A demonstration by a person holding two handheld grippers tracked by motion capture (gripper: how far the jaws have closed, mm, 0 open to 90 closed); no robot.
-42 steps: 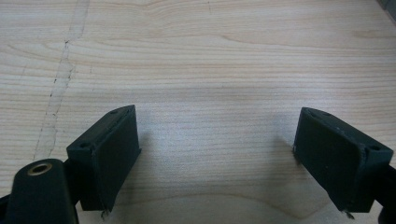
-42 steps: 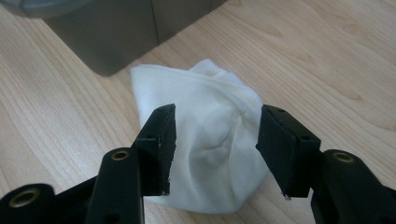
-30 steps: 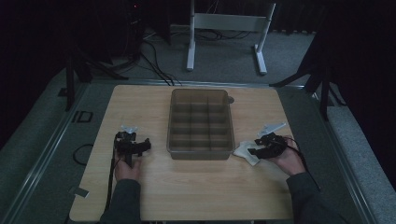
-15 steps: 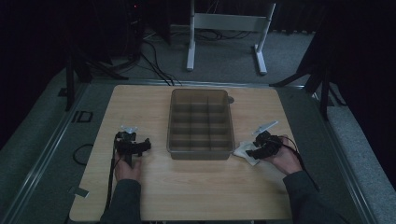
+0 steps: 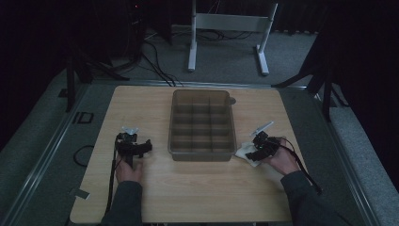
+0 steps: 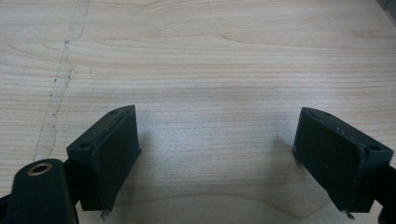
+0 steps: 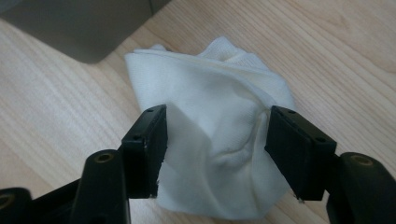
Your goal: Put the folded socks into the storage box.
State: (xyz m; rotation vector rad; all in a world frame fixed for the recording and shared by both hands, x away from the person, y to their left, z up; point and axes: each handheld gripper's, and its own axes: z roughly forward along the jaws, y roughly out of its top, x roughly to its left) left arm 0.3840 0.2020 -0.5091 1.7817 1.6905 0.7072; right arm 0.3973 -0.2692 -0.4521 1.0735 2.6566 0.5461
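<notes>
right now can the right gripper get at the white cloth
Probably yes: the right gripper stands open with its jaws either side of the white cloth, nothing lying between them, and the tray sits off to one side.

One wooden surface (image 5: 197, 188) carries one grey compartment tray (image 5: 202, 123), divided into twelve cells. One crumpled white cloth (image 7: 219, 140) lies by it. There are two hand-held grippers: the left hand-held gripper (image 5: 134, 147) and the right hand-held gripper (image 5: 260, 147).
</notes>
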